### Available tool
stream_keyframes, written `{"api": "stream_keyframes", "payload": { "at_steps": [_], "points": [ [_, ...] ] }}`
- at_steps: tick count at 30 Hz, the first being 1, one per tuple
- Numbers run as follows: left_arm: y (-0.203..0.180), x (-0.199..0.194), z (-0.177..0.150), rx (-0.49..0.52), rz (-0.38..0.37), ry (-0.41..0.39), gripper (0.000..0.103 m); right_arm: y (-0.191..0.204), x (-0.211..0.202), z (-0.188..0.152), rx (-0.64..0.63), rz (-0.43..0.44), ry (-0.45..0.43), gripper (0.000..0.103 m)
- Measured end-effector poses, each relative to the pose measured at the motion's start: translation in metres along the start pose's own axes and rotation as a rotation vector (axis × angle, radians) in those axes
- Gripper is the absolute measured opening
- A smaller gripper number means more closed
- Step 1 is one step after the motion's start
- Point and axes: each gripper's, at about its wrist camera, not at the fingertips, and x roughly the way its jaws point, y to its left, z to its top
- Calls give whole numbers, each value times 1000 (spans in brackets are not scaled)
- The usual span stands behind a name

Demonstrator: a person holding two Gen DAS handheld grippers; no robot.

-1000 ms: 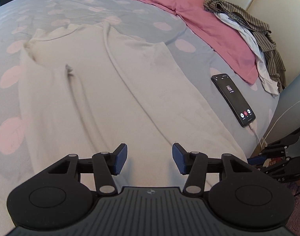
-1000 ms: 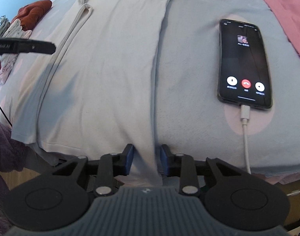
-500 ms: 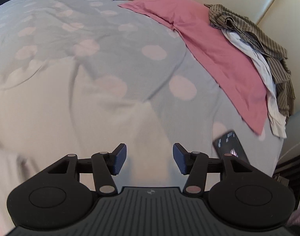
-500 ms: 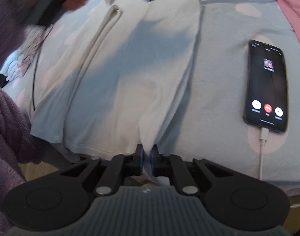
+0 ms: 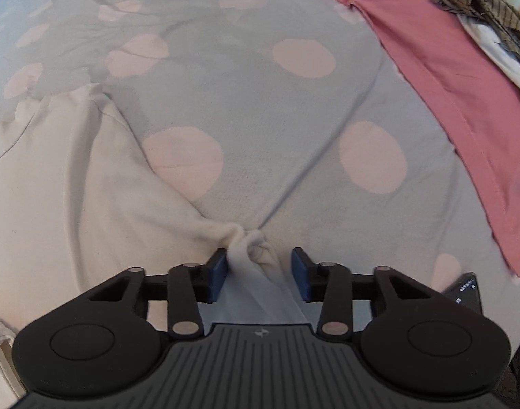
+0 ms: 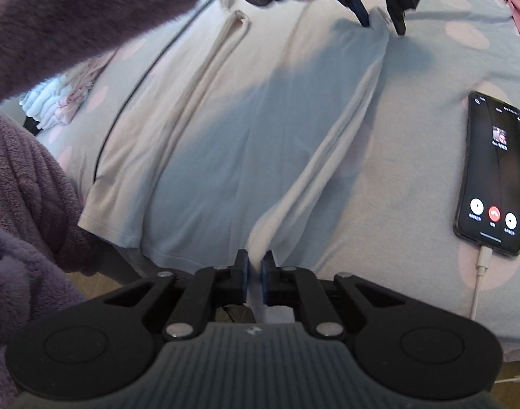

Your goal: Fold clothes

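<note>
A cream-white shirt (image 6: pixel 225 143) lies flat on the bed. My right gripper (image 6: pixel 254 272) is shut on the shirt's near hem edge at the bed's front. My left gripper (image 5: pixel 258 269) is open, its jaws on either side of a bunched corner of the shirt (image 5: pixel 253 242) at the far end; the shirt spreads to the left in that view (image 5: pixel 72 177). The left gripper also shows at the top of the right wrist view (image 6: pixel 375 17), fingers around the shirt's far corner.
A phone (image 6: pixel 491 173) with a charging cable (image 6: pixel 478 286) lies on the grey, pink-dotted bedspread (image 5: pixel 260 85) right of the shirt. A pink garment (image 5: pixel 447 68) and a striped one (image 5: pixel 481 3) lie at the far right. Folded clothes (image 6: pixel 58 102) sit at left.
My left gripper moved forward along the shirt to its far corner and now straddles bunched cloth. My right gripper closed on the near hem and has lifted it slightly.
</note>
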Motion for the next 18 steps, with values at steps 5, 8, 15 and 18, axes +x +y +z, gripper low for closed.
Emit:
{"api": "stream_keyframes", "payload": {
  "at_steps": [5,8,15,18],
  "points": [
    [15,-18,-3,-44,-60,-43,12,5,-2,0,-15,-9,-2,9],
    [28,-37,-7,-78,-119,-84,12,9,-2,-2,-15,-3,-4,9],
    [78,-87,-25,-170,-265,-199,12,36,-5,2,-80,14,-10,9],
    [106,-101,-39,-197,-282,-239,12,51,-1,7,-116,23,0,9]
  ]
}}
